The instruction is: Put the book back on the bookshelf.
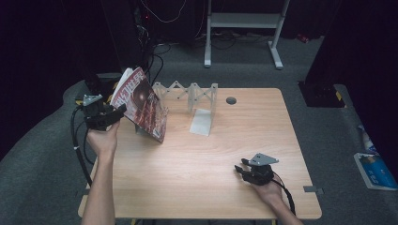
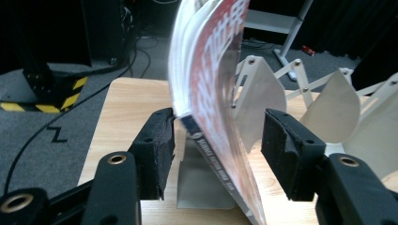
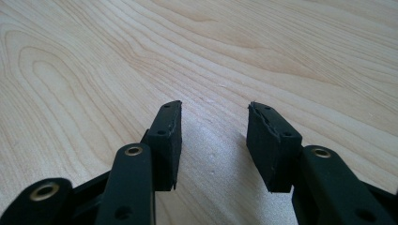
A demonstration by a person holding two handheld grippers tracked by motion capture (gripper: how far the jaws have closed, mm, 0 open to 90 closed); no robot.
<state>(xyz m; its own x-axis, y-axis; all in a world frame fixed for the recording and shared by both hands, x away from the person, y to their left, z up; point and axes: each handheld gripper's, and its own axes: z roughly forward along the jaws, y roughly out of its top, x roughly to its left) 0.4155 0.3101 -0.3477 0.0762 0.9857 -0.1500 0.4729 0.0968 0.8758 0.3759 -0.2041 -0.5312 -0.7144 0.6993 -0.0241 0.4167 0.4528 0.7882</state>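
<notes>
Magazine (image 1: 141, 104): tilted at table (image 1: 197, 164) left edge, leaning by rack (image 1: 190, 93). Thin, floppy, glossy; I judge light, slippery; take near spine. My left gripper (image 2: 218, 136): jaws spread round its lower edge, not clamped. Right gripper (image 3: 213, 140): released, over bare table.

One light wooden table (image 1: 197, 159) carries the things. One glossy red-and-white magazine (image 1: 143, 103) stands tilted at its ten o'clock. One white accordion-style folding rack (image 1: 187, 93) sits at twelve o'clock, with one flat pale base plate (image 1: 202, 123) lying in front of it. One small round grey disc (image 1: 231, 100) lies at one o'clock. Two black two-jaw grippers are present: the left gripper (image 1: 101, 115) at nine o'clock, the right gripper (image 1: 253, 171) at five o'clock. Two hands hold them, one each.
</notes>
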